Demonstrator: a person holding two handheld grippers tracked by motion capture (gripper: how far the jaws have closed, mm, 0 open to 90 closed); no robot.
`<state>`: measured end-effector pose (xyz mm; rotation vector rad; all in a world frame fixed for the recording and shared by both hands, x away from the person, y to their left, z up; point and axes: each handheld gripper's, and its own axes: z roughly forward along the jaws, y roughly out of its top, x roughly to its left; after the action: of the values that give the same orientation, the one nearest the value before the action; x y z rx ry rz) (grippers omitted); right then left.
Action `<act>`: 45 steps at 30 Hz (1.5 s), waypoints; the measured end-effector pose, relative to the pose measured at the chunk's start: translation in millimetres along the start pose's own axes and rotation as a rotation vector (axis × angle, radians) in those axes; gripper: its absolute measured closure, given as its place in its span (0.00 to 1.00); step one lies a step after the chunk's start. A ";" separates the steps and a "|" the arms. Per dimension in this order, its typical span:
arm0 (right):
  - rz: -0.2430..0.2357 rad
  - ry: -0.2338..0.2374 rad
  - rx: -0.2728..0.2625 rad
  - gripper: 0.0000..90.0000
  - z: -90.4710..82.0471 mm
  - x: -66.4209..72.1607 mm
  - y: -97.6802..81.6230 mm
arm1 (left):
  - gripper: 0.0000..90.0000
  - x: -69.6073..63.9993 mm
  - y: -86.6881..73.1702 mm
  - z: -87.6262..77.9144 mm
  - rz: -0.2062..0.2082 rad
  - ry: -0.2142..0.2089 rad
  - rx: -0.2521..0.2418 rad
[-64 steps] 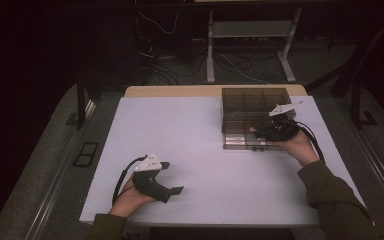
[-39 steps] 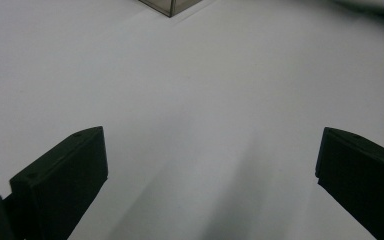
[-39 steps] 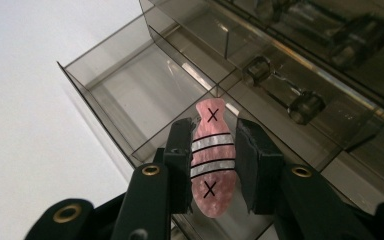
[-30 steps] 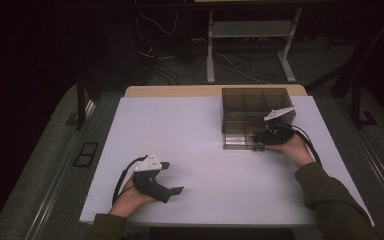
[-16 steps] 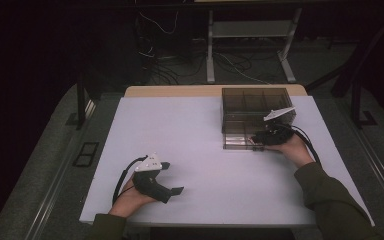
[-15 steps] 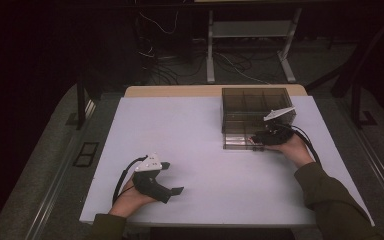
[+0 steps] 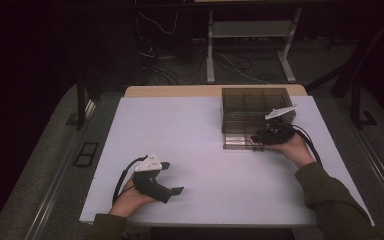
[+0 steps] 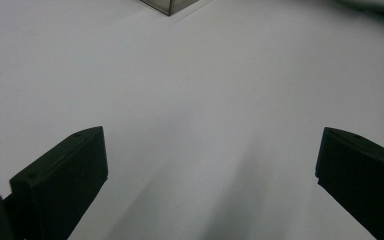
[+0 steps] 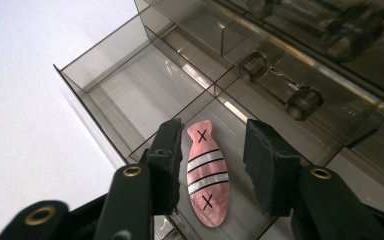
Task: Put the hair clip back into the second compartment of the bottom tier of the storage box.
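A pink fish-shaped hair clip (image 9: 204, 176) with black stripes and crosses lies flat in a compartment of the pulled-out drawer (image 9: 130, 95) of a smoky clear organiser box (image 7: 252, 107). My right gripper (image 9: 214, 137) straddles the clip. Its jaws have just been opening, and there is a clear gap on the right side, so the pads do not press on it. In the high view the right gripper (image 7: 259, 141) sits at the box's front right corner. My left gripper (image 7: 172, 177) rests on the white table (image 7: 200, 150) near the front edge, with its jaws wide apart (image 8: 205, 165) and nothing between them.
The box stands at the table's back right. Its drawer has several divided compartments, and small clear catches (image 9: 304, 101) show deeper inside. A metal stand (image 7: 250, 30) and cables lie on the dark floor beyond the table.
The right hand has shifted slightly toward the box's front drawer since the earliest frame, then kept still. The left hand has not moved.
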<state>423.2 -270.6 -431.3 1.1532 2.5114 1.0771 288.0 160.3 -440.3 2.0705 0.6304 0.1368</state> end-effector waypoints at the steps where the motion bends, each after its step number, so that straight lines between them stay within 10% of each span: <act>1: 0.002 -0.001 -0.005 0.61 -0.8 0.1 0.1 | 0.00 0.1 0.0 0.1 0.001 -0.001 0.001; 45: -0.028 -0.004 -0.121 0.41 -37.5 31.8 -5.7 | 0.00 0.1 0.4 0.2 -0.001 -0.001 -0.002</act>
<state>382.0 -270.6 -403.8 1.0834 2.4152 1.1998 288.2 160.0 -440.1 2.0677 0.6308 0.1355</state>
